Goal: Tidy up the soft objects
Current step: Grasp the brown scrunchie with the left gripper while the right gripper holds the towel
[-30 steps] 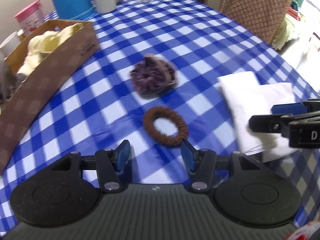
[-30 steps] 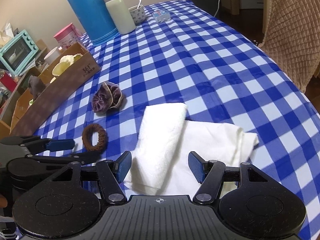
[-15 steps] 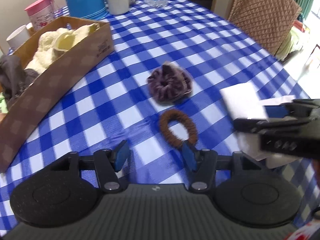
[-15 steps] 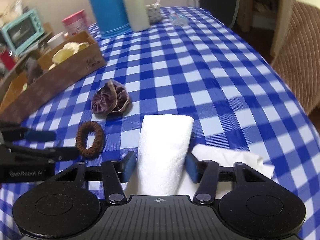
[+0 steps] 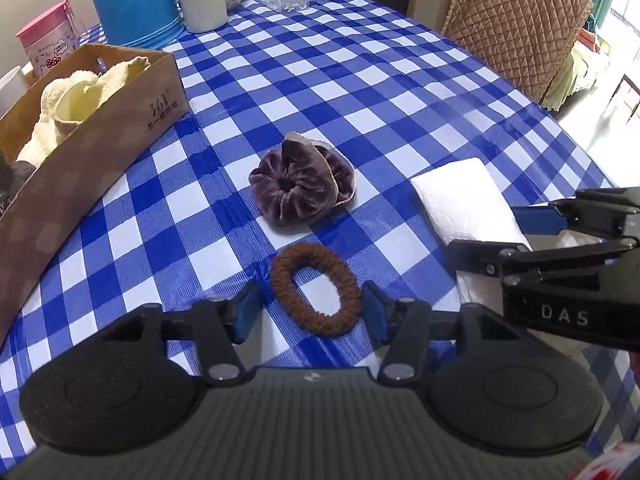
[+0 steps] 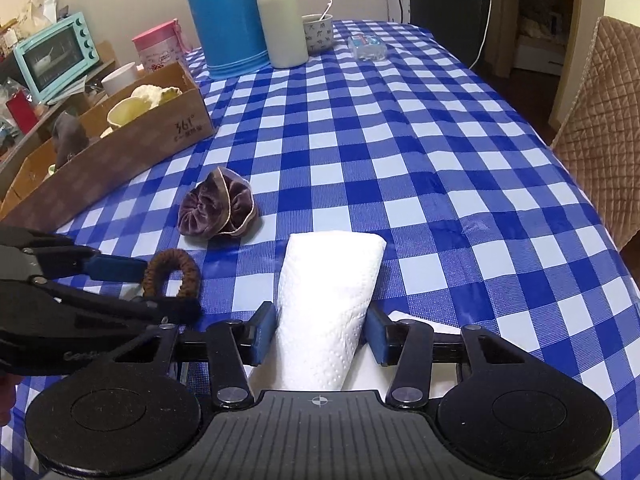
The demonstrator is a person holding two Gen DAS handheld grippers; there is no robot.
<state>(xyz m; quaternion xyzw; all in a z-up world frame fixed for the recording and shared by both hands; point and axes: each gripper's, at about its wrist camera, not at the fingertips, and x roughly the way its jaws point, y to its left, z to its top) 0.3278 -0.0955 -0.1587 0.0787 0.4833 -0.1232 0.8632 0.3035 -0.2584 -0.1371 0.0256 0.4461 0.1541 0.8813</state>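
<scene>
Cardboard box (image 5: 158, 106): end panel printed "361°", with a line of smaller characters under it, too small to read. Same "361°" print shows on the box end in the right wrist view.

Right gripper (image 5: 516, 232), seen from the left wrist view: white letters "DAS" on its black body, cut off at the frame edge.

Left gripper (image 6: 168, 284), seen from the right wrist view: faint raised lettering on its black body, not legible.

Pink canister (image 5: 50, 42): small cartoon print and writing, unreadable.

Cup (image 6: 318, 34): dark marks, unreadable.
</scene>
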